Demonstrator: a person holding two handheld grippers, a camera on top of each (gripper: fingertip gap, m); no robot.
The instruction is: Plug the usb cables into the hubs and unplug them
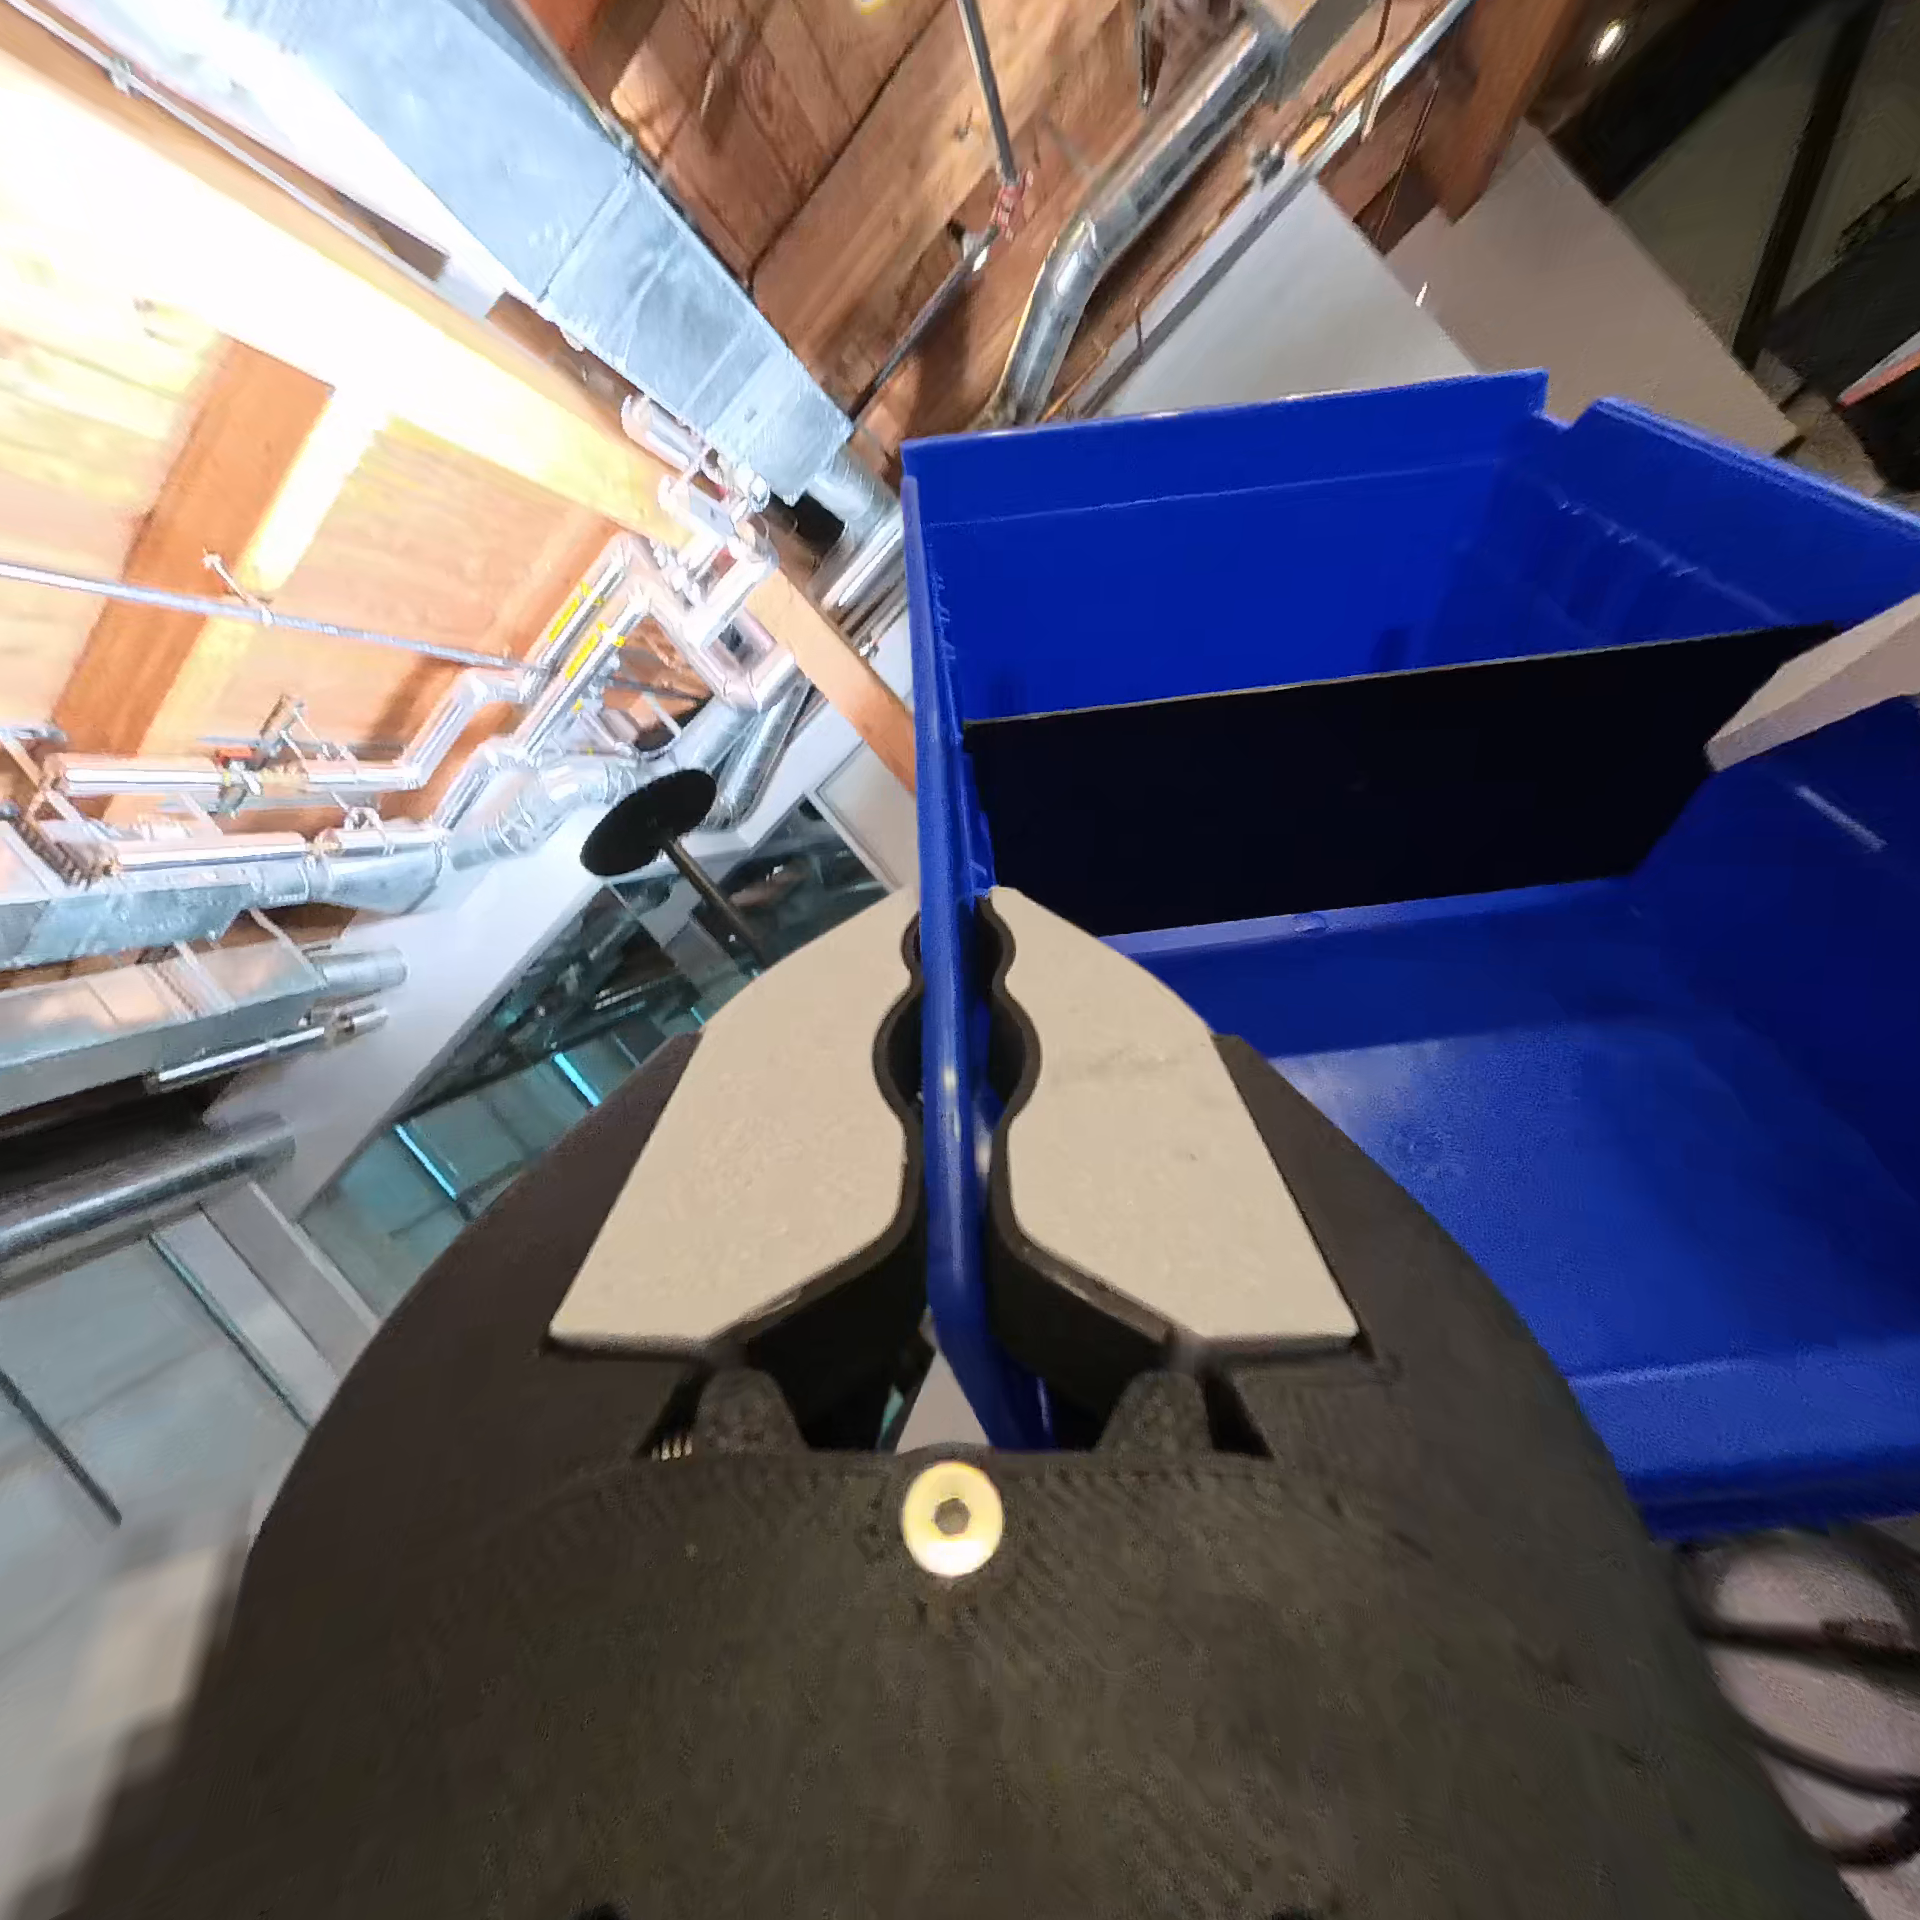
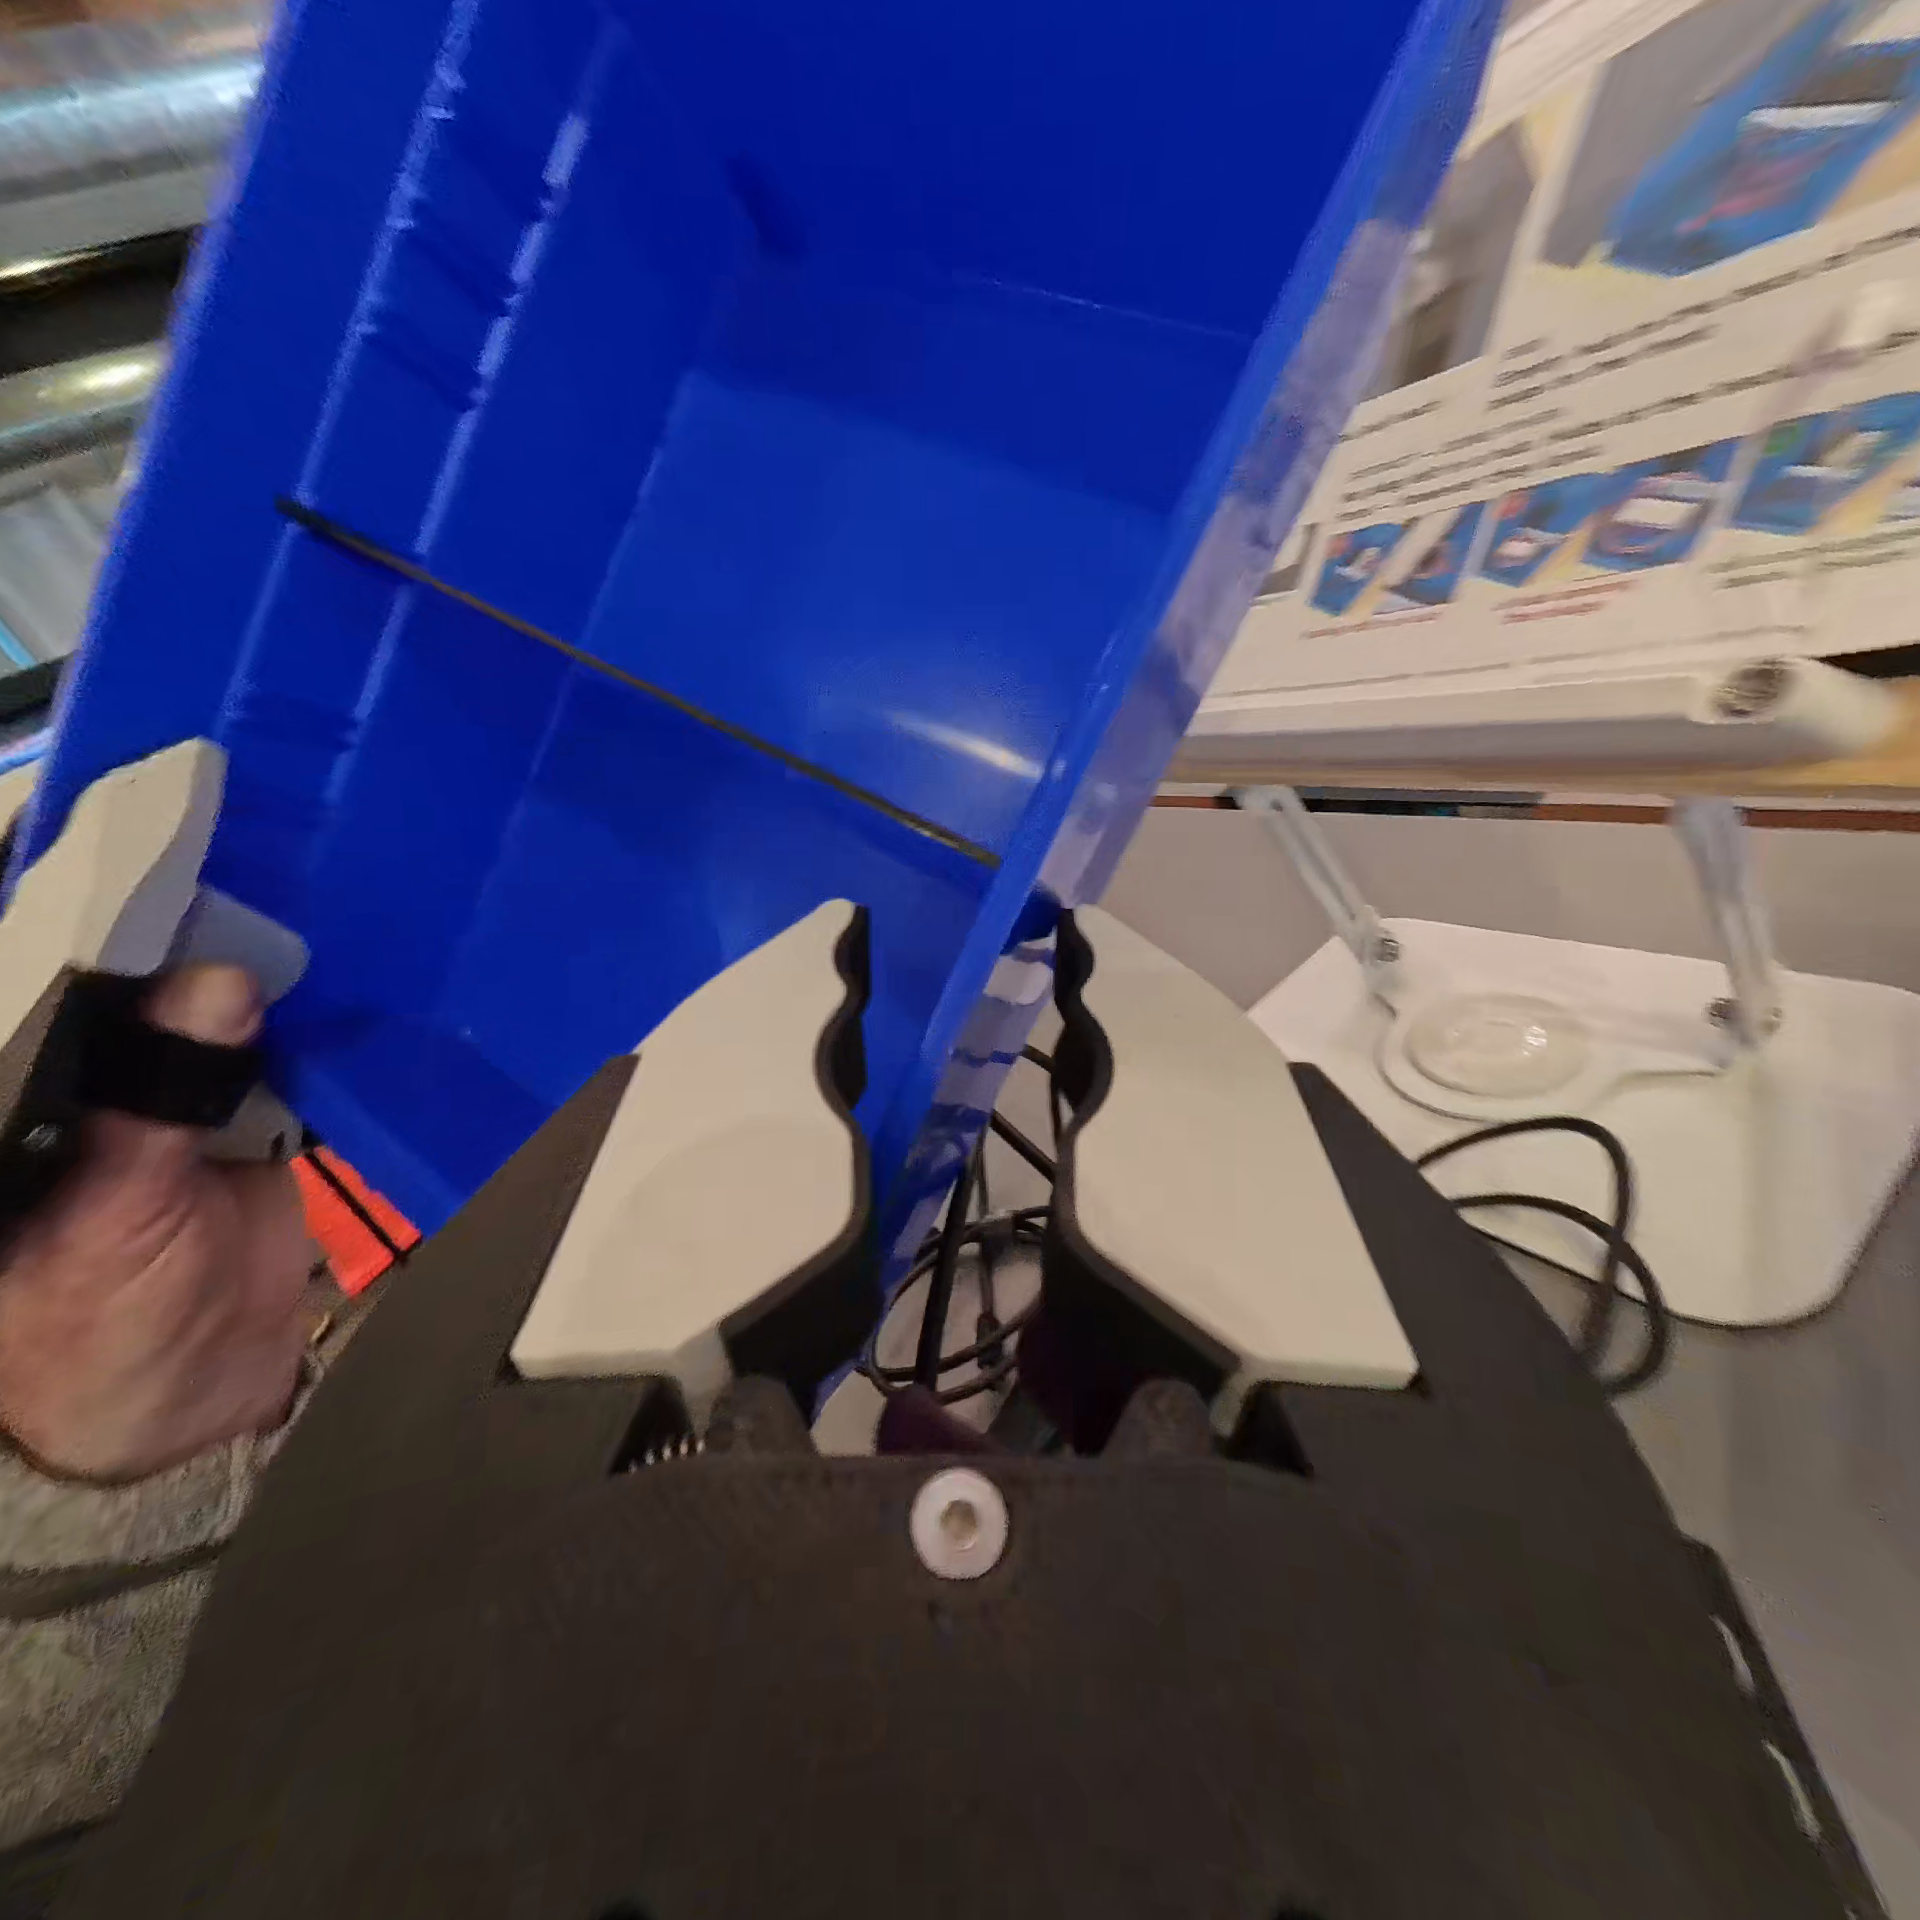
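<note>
A blue plastic bin point(image 1: 1455, 1143) with a black divider point(image 1: 1351, 790) is held up and tilted; I see nothing inside it. My left gripper point(image 1: 956, 935) is shut on the bin's left side wall, with both pads pressed on it. It also shows in the right wrist view point(image 2: 125, 831) at the bin's point(image 2: 727, 727) far edge. My right gripper point(image 2: 961, 925) straddles the opposite wall. Its jaws stand apart, with a gap between the left pad point(image 2: 831, 987) and the wall. Black USB cables point(image 2: 977, 1299) lie on the table below. No hub is visible.
A white stand point(image 2: 1558, 1091) holding an instruction sheet point(image 2: 1558, 468) is at the right, with a black cable point(image 2: 1558, 1195) looped across its base. A person's hand point(image 2: 135, 1299) grips the left tool. The left wrist view looks up at ceiling ducts point(image 1: 623, 260).
</note>
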